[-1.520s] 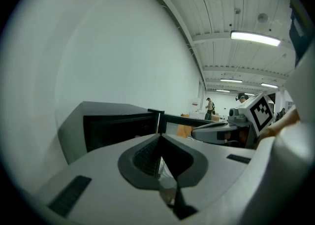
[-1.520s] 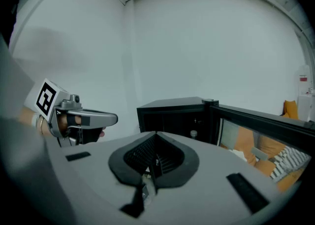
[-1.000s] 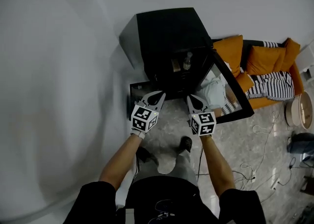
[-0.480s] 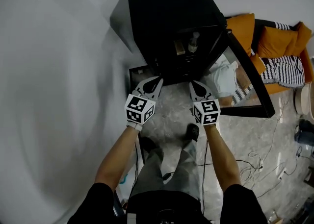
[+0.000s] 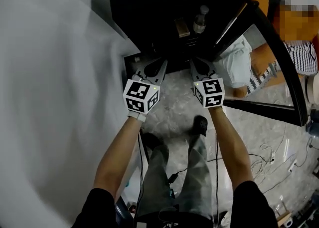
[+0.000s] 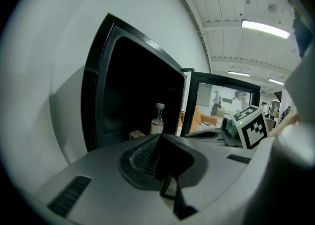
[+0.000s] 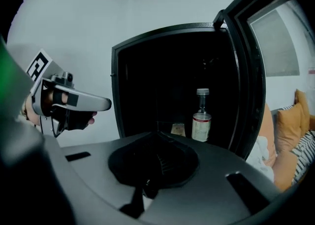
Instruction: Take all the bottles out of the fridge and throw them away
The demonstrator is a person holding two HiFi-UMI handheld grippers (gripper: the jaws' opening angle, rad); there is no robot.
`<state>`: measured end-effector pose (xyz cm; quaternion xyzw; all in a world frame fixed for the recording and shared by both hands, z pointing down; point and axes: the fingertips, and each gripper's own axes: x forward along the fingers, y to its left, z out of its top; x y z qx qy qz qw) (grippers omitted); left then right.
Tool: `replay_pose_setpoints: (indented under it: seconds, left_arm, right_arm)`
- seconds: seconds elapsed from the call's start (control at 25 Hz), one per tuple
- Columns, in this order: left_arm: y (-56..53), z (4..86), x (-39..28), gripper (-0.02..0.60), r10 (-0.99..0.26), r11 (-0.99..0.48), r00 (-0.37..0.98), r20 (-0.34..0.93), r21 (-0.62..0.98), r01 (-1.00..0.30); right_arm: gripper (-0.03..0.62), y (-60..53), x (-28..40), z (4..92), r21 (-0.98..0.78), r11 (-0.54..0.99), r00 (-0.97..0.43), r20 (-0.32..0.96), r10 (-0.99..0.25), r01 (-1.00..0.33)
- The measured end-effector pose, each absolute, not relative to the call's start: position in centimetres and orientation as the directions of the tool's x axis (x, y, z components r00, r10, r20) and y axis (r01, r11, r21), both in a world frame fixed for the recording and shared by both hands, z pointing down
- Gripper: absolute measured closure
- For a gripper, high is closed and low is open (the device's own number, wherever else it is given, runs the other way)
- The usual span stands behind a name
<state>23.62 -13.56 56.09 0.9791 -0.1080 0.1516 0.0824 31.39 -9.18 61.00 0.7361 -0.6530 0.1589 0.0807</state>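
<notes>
**Both tongs closed and empty, short of the open fridge**

The black fridge [image 5: 149, 2] stands against the white wall [image 5: 50, 82]. Its door [image 7: 246, 96] is swung wide to my right, so the opening lies free straight ahead, with the door's edge running close past my right side. Under my arms there is marbled floor [image 5: 172, 117].

Inside, one bottle [image 7: 201, 119] stands upright on a shelf. It is clear glass with a pale cap and a light label edged in red. A small brown box [image 7: 178, 129] sits just beside it on its left.

My left tongs [image 5: 158, 67] and right tongs [image 5: 198, 66] hover side by side just outside the opening. Both are pressed closed with nothing between the jaws, and neither touches the fridge or the bottle.
</notes>
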Motion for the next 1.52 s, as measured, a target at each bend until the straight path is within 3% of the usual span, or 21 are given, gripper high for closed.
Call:
replay_pose_setpoints:
  seconds: [0.24,0.48,0.6,0.88,1.04,1.52]
  left_arm:
    - [-16.1,59.9,26.4,0.577,-0.211,-0.96,0.929,0.304,0.114,-0.256]
    - [-17.1,62.3,27.7,0.577,-0.206,-0.961,0.935,0.289,0.118,-0.248]
    - [-17.4,63.2,27.8,0.577,-0.201,-0.962,0.933,0.297,0.117,-0.245]
    - [-18.6,63.4,27.4,0.577,-0.207,-0.961,0.93,0.304,0.114,-0.251]
    - [-19.0,62.9,26.6,0.577,-0.218,-0.96,0.928,0.303,0.103,-0.26]
    - [-15.5,57.8,20.9,0.577,-0.239,-0.955,0.912,0.334,0.086,-0.282]
  right_arm:
    - [0.58,-12.9,34.7,65.6,-0.051,-0.193,0.167,0.319,-0.933,-0.98]
    - [0.351,-17.4,37.5,70.0,-0.01,-0.239,0.219,0.365,-0.905,-0.971]
    - [0.307,-19.4,38.5,71.7,-0.034,-0.262,0.228,0.391,-0.892,-0.965]
    - [0.289,-23.2,39.5,72.7,-0.004,-0.285,0.257,0.417,-0.872,-0.959]
    - [0.31,-23.6,39.9,72.6,0.001,-0.304,0.276,0.421,-0.864,-0.953]
    - [0.315,-14.2,33.8,65.8,-0.057,-0.244,0.196,0.433,-0.88,-0.968]
